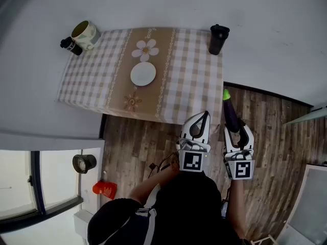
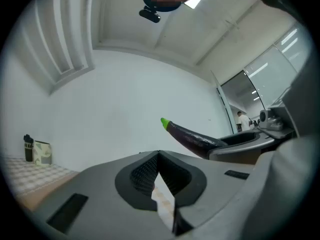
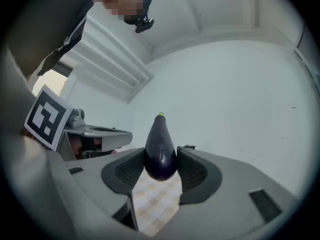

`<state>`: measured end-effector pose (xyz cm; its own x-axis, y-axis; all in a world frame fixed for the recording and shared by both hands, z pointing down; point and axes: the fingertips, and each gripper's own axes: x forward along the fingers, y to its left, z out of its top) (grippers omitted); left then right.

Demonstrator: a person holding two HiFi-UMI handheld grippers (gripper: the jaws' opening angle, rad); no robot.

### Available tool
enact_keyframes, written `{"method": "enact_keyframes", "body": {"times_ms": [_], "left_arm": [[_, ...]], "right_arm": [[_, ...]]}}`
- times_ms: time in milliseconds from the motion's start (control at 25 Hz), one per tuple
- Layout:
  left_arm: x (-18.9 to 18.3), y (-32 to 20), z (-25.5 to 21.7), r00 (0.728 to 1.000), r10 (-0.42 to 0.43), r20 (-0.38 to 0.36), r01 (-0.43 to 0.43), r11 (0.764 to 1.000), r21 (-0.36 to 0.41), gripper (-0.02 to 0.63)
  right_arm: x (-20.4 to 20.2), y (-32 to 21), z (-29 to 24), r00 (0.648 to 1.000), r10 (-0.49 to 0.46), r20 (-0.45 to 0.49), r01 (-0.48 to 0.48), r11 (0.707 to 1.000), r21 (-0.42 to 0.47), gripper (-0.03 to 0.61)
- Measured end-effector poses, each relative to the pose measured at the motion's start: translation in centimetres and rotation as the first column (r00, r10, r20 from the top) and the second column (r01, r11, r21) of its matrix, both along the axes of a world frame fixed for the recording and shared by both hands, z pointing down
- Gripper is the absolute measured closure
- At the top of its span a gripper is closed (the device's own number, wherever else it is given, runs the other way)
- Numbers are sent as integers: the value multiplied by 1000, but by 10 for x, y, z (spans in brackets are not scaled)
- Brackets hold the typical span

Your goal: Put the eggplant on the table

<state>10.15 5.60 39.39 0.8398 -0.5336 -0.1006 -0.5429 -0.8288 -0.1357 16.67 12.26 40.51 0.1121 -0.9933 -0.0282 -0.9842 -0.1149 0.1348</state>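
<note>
My right gripper is shut on a dark purple eggplant with a bright green tip, held over the wooden floor just off the table's near right corner. In the right gripper view the eggplant sits clamped between both pads, tip pointing away. My left gripper hangs beside it at the table's near edge, jaws shut with nothing in them. From the left gripper view the eggplant sticks out of the right gripper. The table wears a beige checked cloth.
On the cloth are a white plate in the middle, a black cup at the far right corner and a cream mug with a small black object at the far left corner. White walls surround the table.
</note>
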Motion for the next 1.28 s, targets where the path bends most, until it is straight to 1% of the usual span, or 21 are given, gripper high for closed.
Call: {"method": "enact_keyframes", "body": {"times_ms": [120,200,360,480,600,680,760,920,1040,1160,1280], "left_arm": [[-6,-1,-5,996,-77,-54,74,996,-54,612],[-11,-6,-15,988,-127,-90,121,990,-69,612],[-22,-12,-16,976,-214,-45,212,976,-42,612],[-31,-22,-9,956,-294,-23,292,955,-54,612],[-35,-34,-5,922,-387,-24,385,921,-63,612],[-36,-41,-4,895,-445,-24,443,893,-76,612],[-32,-49,-7,866,-500,-29,497,865,-72,612],[-20,-60,-3,816,-576,57,578,815,-36,612],[-24,-62,2,776,-625,81,630,775,-53,612],[-41,-69,-1,738,-674,38,675,737,-49,612],[-61,-74,4,703,-711,33,711,700,-70,612]], "right_arm": [[6,-4,0,998,-67,9,67,997,-24,367],[11,-11,1,992,-121,18,122,992,-41,367],[16,-28,-1,977,-207,56,209,977,-35,367],[18,-47,-2,958,-276,81,279,960,-22,366],[22,-69,-5,931,-355,79,357,934,-10,367],[27,-83,-7,912,-400,87,401,916,4,366],[35,-98,-8,893,-438,101,439,898,15,366],[52,-126,-8,848,-514,131,515,857,26,367],[53,-143,-4,813,-566,140,567,823,35,367],[46,-167,6,794,-592,141,595,803,22,367],[35,-184,11,782,-609,136,614,790,8,367]]}}
